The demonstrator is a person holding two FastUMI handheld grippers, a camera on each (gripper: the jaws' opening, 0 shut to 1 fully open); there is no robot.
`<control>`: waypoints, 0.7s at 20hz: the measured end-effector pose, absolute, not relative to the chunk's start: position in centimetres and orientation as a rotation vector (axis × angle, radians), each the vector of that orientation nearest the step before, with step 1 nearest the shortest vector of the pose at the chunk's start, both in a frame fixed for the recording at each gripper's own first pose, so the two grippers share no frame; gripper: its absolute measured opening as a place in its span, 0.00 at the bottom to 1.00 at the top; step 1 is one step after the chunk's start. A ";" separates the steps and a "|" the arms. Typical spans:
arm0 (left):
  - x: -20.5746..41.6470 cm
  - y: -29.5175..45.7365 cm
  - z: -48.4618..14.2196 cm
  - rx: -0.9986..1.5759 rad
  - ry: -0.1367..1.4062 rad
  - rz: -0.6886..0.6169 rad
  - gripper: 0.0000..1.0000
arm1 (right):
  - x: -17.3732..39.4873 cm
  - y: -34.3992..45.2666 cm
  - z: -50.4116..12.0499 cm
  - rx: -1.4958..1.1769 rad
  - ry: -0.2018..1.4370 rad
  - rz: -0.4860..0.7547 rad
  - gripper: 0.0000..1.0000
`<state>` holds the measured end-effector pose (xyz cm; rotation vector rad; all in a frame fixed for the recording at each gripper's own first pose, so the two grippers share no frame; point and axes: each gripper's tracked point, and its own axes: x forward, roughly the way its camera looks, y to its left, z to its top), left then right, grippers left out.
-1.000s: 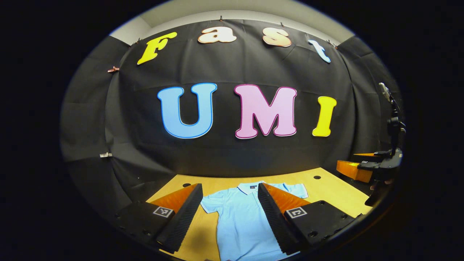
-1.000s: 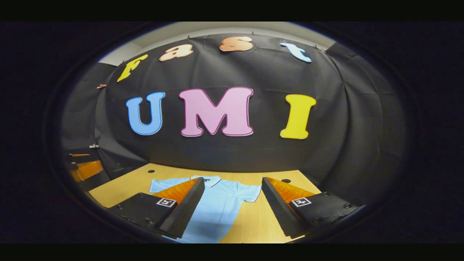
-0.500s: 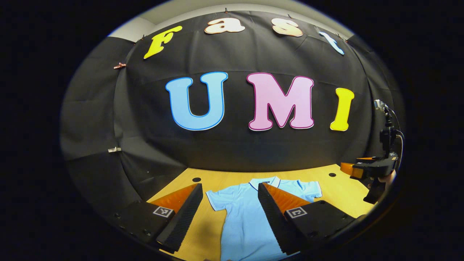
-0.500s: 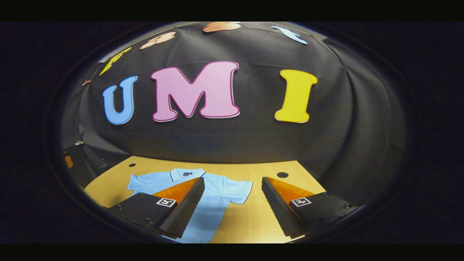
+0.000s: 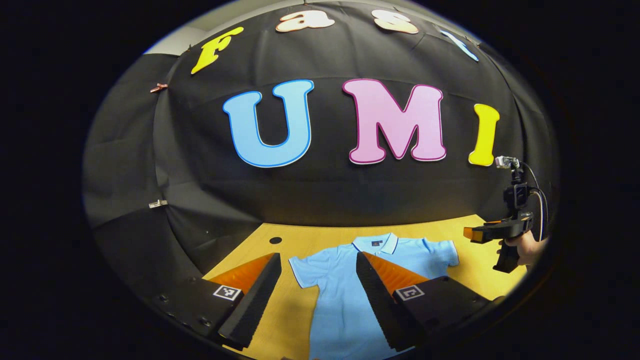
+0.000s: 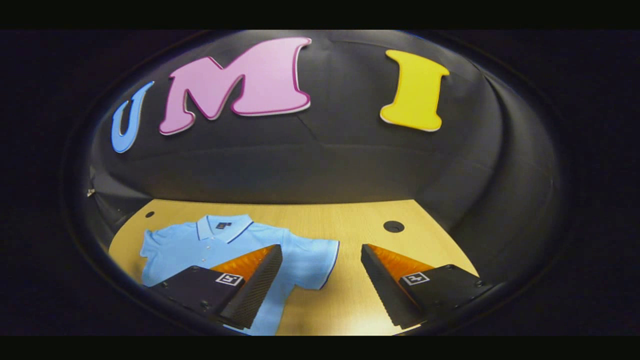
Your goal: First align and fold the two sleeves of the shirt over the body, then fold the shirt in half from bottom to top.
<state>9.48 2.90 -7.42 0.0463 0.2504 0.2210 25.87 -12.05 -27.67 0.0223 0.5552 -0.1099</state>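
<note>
Item under inspection: a light blue polo shirt (image 5: 345, 290) lying flat and face up on the wooden table (image 5: 305, 237), collar toward the back wall, both short sleeves spread outward, unfolded. In the right gripper view the shirt (image 6: 200, 247) occupies the 8 o'clock sector; its near sleeve (image 6: 312, 260) extends toward centre, hem between the two fingers.

Left gripper (image 5: 317, 295): jaws spread wide, holding nothing, raised above the table. Seen past its fingers, the shirt's body lies in the gap, and the left sleeve (image 5: 305, 270) sits at 6 o'clock just beside the left finger.

Right gripper (image 6: 320, 280): jaws likewise spread wide, empty, raised above the table. Bare wood shows between the fingers apart from the sleeve hem.

In the left gripper view the right gripper (image 5: 487, 232) appears at 3 o'clock, held by a hand (image 5: 527, 247), beyond the shirt's right sleeve (image 5: 442, 252) and apart from it.

Round holes in the tabletop: one at the far left corner (image 5: 275, 240), one at the far right (image 6: 393, 226).
</note>
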 end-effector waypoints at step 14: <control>11.9 1.4 -9.2 0.028 0.296 0.194 0.96 | 29.5 -14.5 -39.5 0.026 0.789 -0.182 0.99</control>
